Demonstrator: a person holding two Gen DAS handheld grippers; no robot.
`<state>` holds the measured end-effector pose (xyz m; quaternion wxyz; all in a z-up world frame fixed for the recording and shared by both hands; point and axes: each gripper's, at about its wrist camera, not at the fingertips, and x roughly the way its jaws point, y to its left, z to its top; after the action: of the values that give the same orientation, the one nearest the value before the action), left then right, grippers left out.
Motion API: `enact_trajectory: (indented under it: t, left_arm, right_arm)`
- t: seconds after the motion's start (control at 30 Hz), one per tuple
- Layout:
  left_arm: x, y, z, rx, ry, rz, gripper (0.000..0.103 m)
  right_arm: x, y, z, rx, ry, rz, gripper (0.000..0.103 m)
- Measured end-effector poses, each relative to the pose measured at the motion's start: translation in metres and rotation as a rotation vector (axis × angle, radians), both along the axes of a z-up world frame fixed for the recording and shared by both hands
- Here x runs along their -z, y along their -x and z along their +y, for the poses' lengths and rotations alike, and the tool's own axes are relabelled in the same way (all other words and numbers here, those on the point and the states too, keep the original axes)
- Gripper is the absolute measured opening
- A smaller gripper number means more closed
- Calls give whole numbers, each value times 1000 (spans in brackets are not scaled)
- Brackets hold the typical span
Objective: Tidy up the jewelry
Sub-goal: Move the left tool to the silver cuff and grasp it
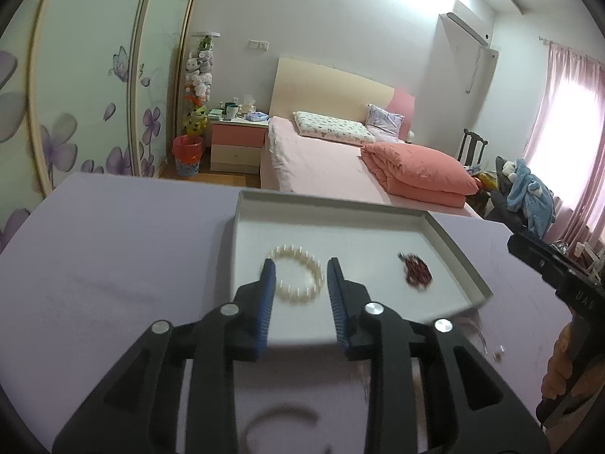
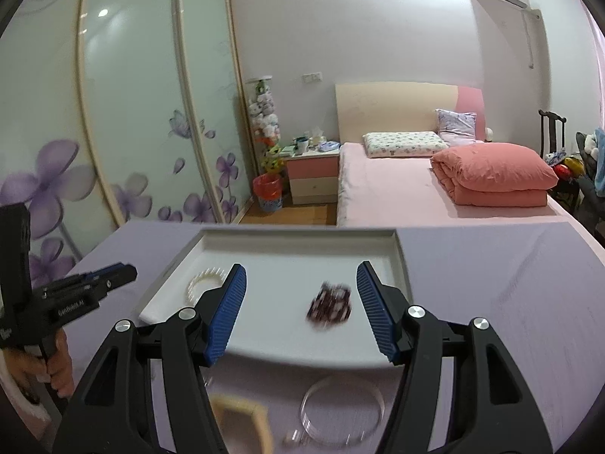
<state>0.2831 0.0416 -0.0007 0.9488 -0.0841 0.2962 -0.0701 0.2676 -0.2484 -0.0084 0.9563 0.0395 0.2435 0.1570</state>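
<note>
A white tray (image 1: 329,201) (image 2: 298,233) sits on the purple-covered table. In it lie a pearl bracelet (image 1: 293,252) (image 2: 196,280) on the left and a dark red beaded bracelet (image 1: 416,270) (image 2: 331,300) on the right. My left gripper (image 1: 300,268) hovers over the tray's near edge, its blue pads apart; the pearl bracelet lies flat beyond the tips, untouched. My right gripper (image 2: 300,276) is open wide and empty, with the dark red bracelet on the tray ahead of it. Each gripper also shows in the other's view: the right gripper (image 1: 559,276), the left gripper (image 2: 109,276).
On the table (image 1: 113,246) in front of the tray lie a clear bangle (image 2: 304,408) (image 1: 280,410), a pale wooden-coloured item (image 2: 242,420) and small metal pieces (image 2: 295,437) (image 1: 499,353). Beyond the table are a pink bed, a nightstand and wardrobe doors.
</note>
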Motion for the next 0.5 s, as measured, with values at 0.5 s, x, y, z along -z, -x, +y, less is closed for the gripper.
enact_trajectory:
  t: [0.5]
  left_arm:
    - [40,93,11,-12,-75,96,56]
  right_arm:
    - [45,115,9,-42,6,121,62]
